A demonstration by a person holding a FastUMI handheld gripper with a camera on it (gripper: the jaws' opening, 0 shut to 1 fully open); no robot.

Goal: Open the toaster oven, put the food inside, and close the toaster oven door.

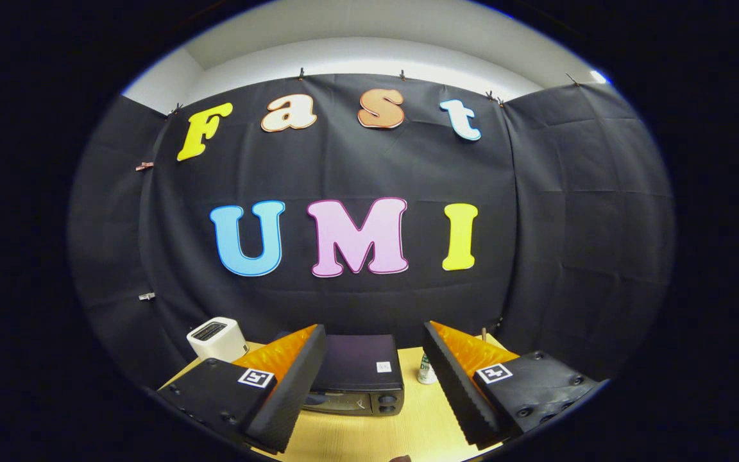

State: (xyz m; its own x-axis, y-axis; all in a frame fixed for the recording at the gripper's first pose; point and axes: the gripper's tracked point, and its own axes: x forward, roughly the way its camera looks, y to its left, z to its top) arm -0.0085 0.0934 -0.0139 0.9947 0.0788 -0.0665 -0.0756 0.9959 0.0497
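Observation:
A black toaster oven (360, 372) sits on the light wooden table (376, 436), seen from above and in front, between and just beyond my fingers. Its door looks closed, with two knobs (385, 403) at the right of its front. My gripper (374, 378) stands open, held high above the table, with nothing between the fingers. A small dark shape (400, 458) lies at the near table edge; I cannot tell what it is.
A white pop-up toaster (217, 338) stands at the back left of the table. A small white and green container (426, 371) stands just right of the oven, next to the right finger. Black cloth walls close the booth behind and at both sides.

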